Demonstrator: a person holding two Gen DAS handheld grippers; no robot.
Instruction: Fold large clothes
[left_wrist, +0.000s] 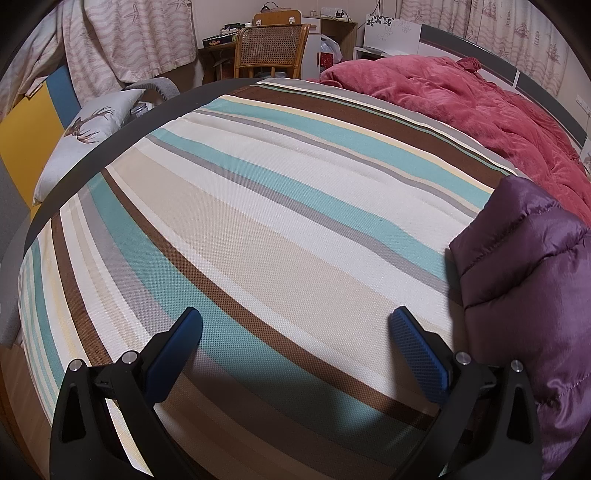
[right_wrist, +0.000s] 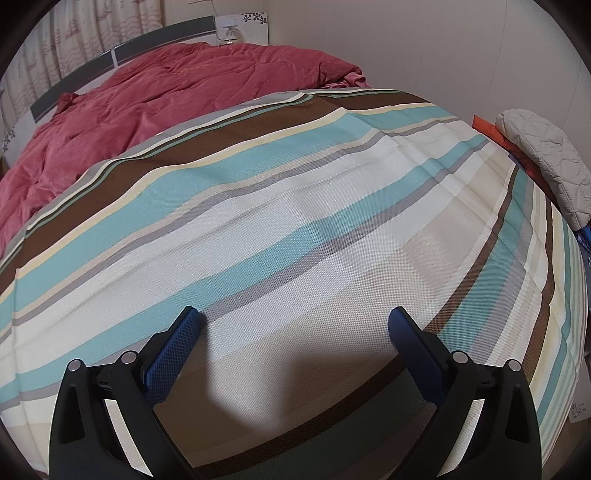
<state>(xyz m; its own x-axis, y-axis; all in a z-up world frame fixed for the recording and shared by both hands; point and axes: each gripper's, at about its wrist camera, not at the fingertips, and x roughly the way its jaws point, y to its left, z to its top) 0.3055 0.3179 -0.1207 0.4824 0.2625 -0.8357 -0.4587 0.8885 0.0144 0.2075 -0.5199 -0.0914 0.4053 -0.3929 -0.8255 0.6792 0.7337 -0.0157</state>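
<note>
A purple quilted puffer jacket (left_wrist: 528, 280) lies bunched on the striped bed sheet (left_wrist: 277, 221) at the right edge of the left wrist view. My left gripper (left_wrist: 295, 321) is open and empty, hovering over the sheet to the left of the jacket. My right gripper (right_wrist: 295, 319) is open and empty over the striped sheet (right_wrist: 295, 206); the jacket does not show in the right wrist view.
A crumpled red quilt (left_wrist: 480, 103) (right_wrist: 147, 92) fills the head of the bed. A deer-print pillow (left_wrist: 81, 136) lies at the left. A wicker chair (left_wrist: 269, 48) and desk stand beyond. A grey quilted item (right_wrist: 543, 158) on orange cloth sits at the bed's right edge.
</note>
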